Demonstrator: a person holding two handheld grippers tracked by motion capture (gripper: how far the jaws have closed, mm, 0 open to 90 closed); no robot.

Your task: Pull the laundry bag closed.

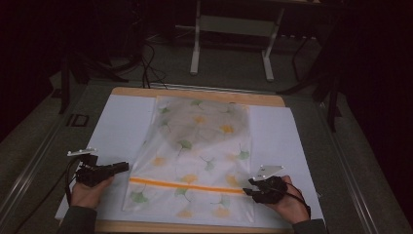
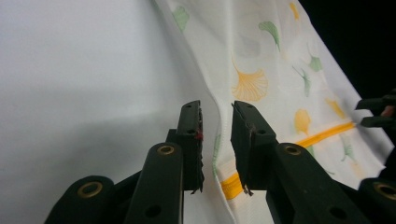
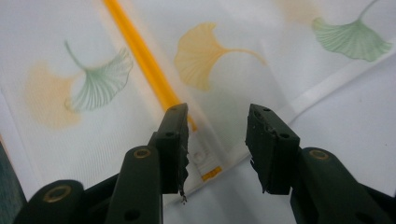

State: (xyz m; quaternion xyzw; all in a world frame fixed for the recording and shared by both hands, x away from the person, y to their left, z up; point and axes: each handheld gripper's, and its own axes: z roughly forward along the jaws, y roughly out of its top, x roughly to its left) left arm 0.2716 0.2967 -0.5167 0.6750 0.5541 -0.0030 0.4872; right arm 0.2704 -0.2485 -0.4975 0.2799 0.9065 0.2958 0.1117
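Observation:
A white mesh bag (image 1: pixel 195 146) printed with green and orange ginkgo leaves lies flat on a white sheet (image 1: pixel 122 126). An orange zipper (image 1: pixel 185 185) crosses it near the front. My left gripper (image 1: pixel 124 167) is at the bag's left edge, level with the zipper. In the left gripper view the left gripper (image 2: pixel 217 135) stands open with the bag's raised edge (image 2: pixel 219 144) between its jaws. My right gripper (image 1: pixel 247 188) is at the zipper's right end. In the right gripper view the right gripper (image 3: pixel 217 137) is open around the zipper's end (image 3: pixel 205 163), not closed on it.
The sheet covers a wooden table (image 1: pixel 195 92). Bare sheet lies left (image 2: pixel 70 70) and right (image 3: pixel 355 116) of the bag. Behind the table stand the white legs of a frame (image 1: pixel 195 48) and cables (image 1: pixel 146 63) on the dark floor.

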